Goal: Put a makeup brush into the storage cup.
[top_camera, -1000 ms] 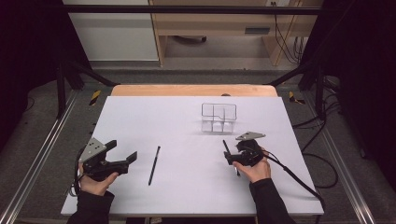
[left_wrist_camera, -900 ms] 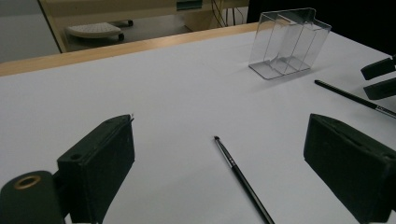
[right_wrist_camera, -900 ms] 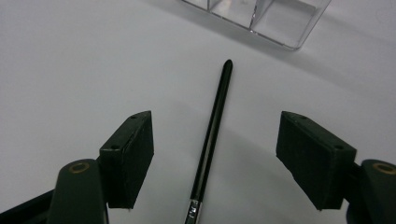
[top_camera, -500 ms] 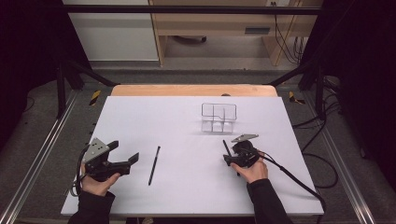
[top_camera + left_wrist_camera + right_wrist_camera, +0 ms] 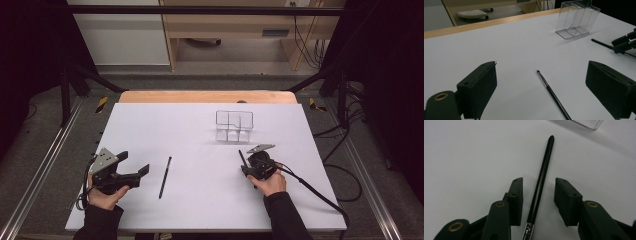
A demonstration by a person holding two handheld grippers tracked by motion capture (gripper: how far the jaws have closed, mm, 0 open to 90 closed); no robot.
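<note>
While the right claw (image 5: 538, 200) straddles a brush (image 5: 541, 178) lying flat on the desk (image 5: 200, 125), jaws spread, a skewed squeeze may roll it away. Left claw (image 5: 544, 90), wide open, faces a 2nd brush (image 5: 552, 93); the organizer (image 5: 234, 126) apparently stands empty.
</note>
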